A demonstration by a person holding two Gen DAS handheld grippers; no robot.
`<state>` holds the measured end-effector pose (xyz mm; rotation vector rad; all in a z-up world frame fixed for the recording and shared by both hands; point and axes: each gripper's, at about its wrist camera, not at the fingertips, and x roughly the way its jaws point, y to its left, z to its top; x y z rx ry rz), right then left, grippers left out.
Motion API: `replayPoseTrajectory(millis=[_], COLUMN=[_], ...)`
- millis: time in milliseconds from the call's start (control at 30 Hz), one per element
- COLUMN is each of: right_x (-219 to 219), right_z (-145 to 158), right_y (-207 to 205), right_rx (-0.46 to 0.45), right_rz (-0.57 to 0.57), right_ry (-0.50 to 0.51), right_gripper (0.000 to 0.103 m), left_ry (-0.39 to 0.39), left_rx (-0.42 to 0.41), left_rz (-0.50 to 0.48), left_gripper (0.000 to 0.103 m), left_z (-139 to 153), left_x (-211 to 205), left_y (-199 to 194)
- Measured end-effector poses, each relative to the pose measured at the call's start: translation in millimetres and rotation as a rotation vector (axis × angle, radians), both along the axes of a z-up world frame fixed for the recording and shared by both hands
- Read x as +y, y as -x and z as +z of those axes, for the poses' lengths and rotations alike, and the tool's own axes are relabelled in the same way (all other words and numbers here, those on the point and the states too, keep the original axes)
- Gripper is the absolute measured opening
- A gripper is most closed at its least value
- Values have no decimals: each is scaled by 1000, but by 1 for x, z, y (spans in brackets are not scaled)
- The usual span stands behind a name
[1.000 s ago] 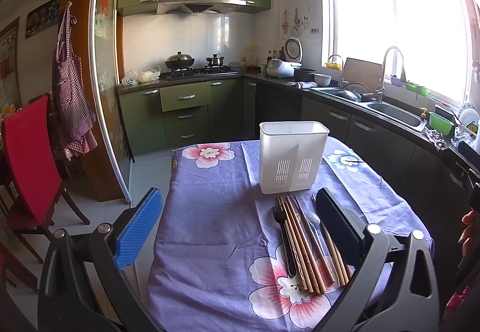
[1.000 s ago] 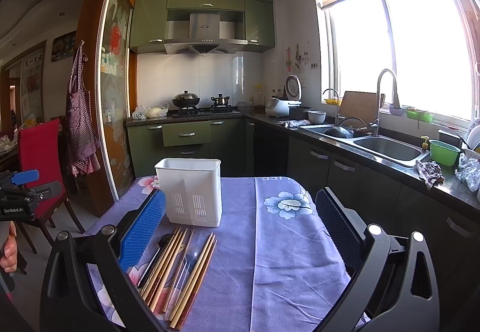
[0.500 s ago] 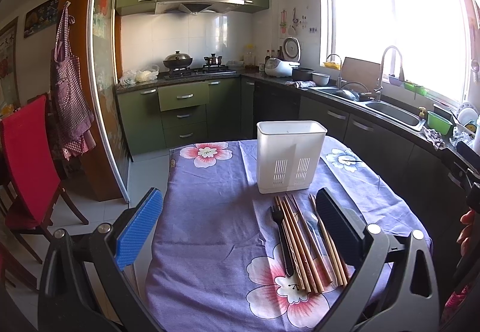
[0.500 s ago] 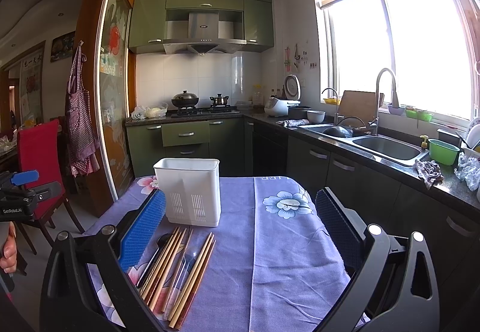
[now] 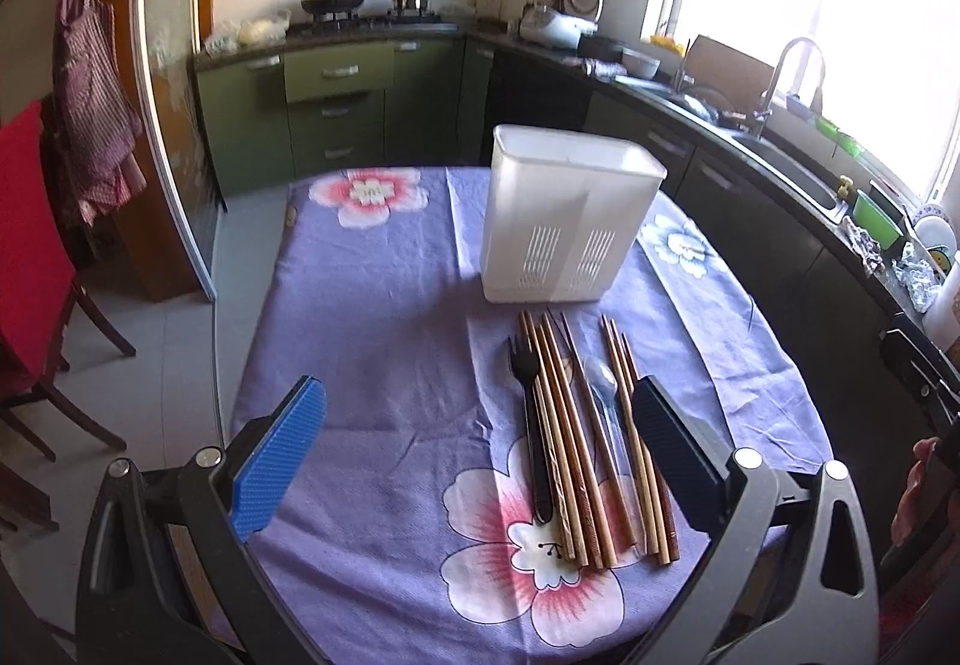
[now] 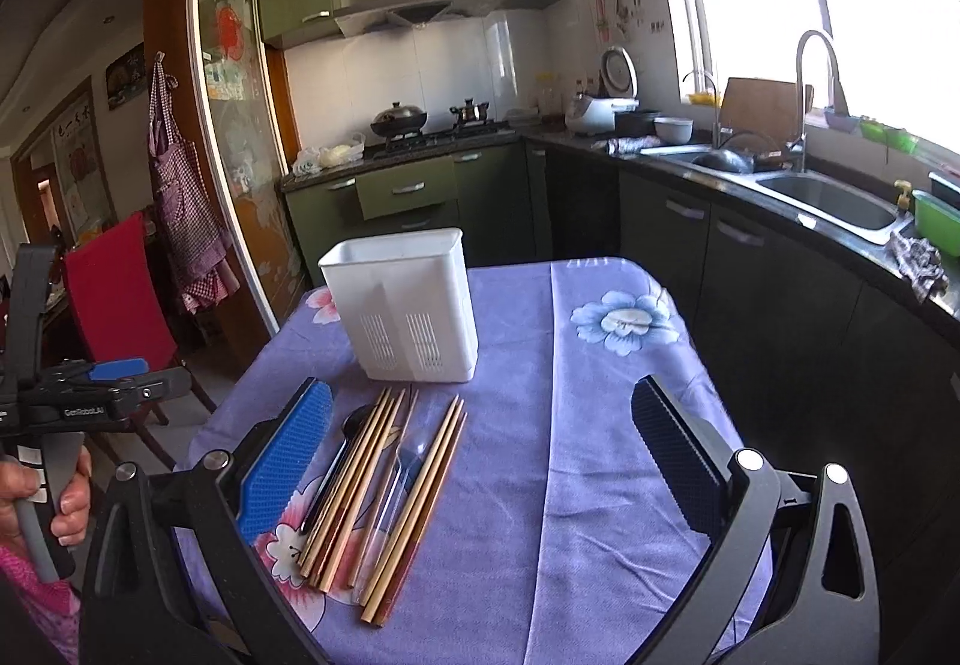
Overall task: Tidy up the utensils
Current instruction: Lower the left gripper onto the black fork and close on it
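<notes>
Left gripper (image 5: 477,452) spread wide, nothing between its pads, hovering over the near part of the table. Right gripper (image 6: 480,452) likewise wide apart and empty.

White slotted utensil holder (image 5: 567,221) stands upright on the purple floral tablecloth (image 5: 372,341), toward the far middle. Just near of it, a loose row of utensils lies flat, pointing at the holder: black plastic fork (image 5: 531,425) leftmost, then wooden chopsticks (image 5: 570,437), a clear plastic spoon (image 5: 603,383) among them, more chopsticks at right.

In the right wrist view a hand (image 6: 36,497) grips the left tool's handle at far left.
</notes>
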<state>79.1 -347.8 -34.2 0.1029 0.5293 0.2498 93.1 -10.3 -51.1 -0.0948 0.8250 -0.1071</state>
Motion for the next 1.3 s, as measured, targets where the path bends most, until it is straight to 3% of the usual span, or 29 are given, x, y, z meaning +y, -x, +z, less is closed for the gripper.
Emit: replayPoseTrajectory(millis=[133,233,433,567,900,1033,1300], right_x=[-5,-6,-4,-4,0,1,11], right_z=[-17,-26,-37,-44,-50,-50,-54], right_y=[-25,-36,-43,-49,-55,-55,-62], right_rx=[91,120,137,157,173,174,202], right_rz=[14,13,25,27,32,33,70], right_ry=[1,7,17,10,19,21,20], right_gripper=[99,99,99,98,99,99,99], left_ry=[40,24,93,131,133,115,105], left_rx=[173,283,456,487,527,529,523], left_rz=[-53,-89,-72,-63,-52,-64,-85], left_gripper=[95,74,51,34,31,18,9], left_z=[-33,-60,-101,-111,-128,-131,-132], left_x=[-21,-39,-41,-39,-39,-41,-38], left_y=[-35,-58,-94,-109,-145,-149,-150])
